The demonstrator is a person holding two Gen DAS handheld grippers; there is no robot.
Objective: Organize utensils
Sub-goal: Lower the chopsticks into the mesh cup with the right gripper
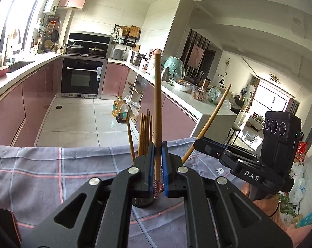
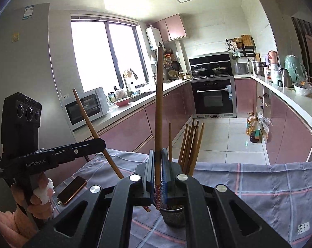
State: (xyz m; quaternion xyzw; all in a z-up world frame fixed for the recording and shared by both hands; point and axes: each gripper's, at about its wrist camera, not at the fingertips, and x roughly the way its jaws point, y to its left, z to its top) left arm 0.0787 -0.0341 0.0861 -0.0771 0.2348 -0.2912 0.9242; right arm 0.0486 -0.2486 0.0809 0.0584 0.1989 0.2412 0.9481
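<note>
Over the plaid cloth (image 1: pixel 42 165) on the table, the left tool (image 1: pixel 158 155) was clamped on one long chopstick (image 1: pixel 157 103), held nearly upright with its patterned lower end just above a dark holder (image 1: pixel 142 202). That view showed little of the holder, only a dark edge under the pads, with a bunch of chopsticks (image 1: pixel 144 132) rising behind. From the right wrist camera the holder (image 2: pixel 173 217) appeared as a metal mesh cup standing on the cloth (image 2: pixel 259 186), the bunch (image 2: pixel 191 144) leaning inside it. The right tool (image 2: pixel 158 165) was likewise pinched shut on a second chopstick (image 2: pixel 159 107), its red-patterned tip at the cup's rim. Only this view showed a phone (image 2: pixel 72 190) lying on the cloth near the person's left hand (image 2: pixel 32 196). Each camera caught the other tool from the side, its chopstick slanting.
</note>
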